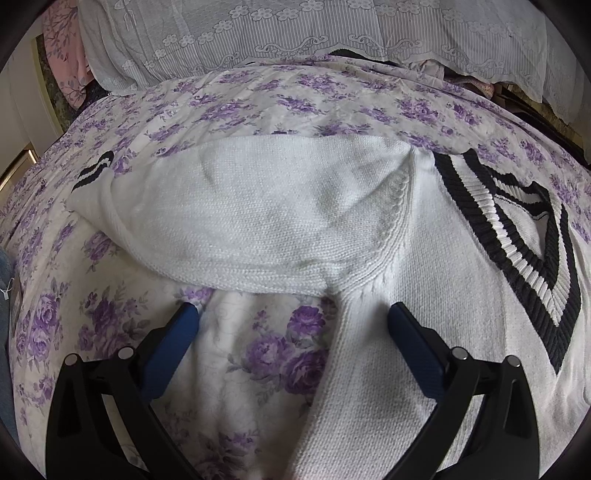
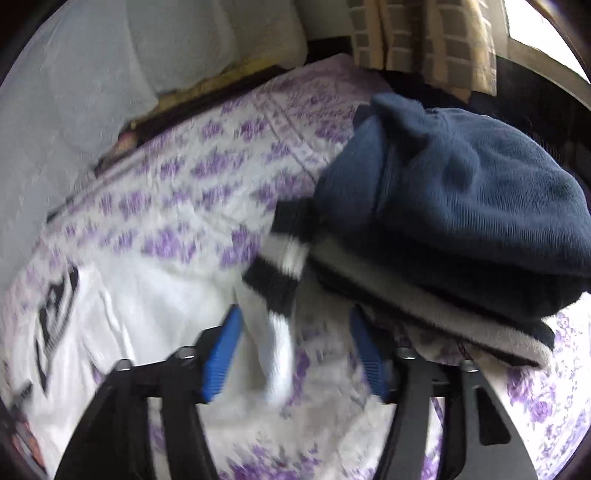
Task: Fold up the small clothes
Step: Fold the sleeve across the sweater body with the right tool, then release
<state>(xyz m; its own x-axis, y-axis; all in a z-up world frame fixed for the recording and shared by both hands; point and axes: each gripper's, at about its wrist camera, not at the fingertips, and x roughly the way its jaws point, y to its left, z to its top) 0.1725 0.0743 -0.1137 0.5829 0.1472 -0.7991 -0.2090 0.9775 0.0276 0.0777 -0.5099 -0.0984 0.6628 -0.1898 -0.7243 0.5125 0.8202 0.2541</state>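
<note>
A white knit sweater [image 1: 399, 280] with a black-and-white striped V-neck [image 1: 517, 236] lies flat on the floral bed cover. Its left sleeve [image 1: 251, 218] stretches out to the left, ending in a striped cuff [image 1: 94, 171]. My left gripper [image 1: 293, 314] is open just below the armpit, with one finger over the cover and one over the sweater body. In the blurred right wrist view, my right gripper [image 2: 295, 321] is open around the other sleeve [image 2: 275, 332], whose striped cuff [image 2: 277, 266] rises ahead; the sweater body [image 2: 122, 317] lies to the left.
The bed cover [image 1: 258, 92] is white with purple flowers. A lace-covered pillow [image 1: 280, 33] lies at the far edge. A stack of folded clothes, with a navy one [image 2: 461, 206] on top, sits on the bed to the right of my right gripper.
</note>
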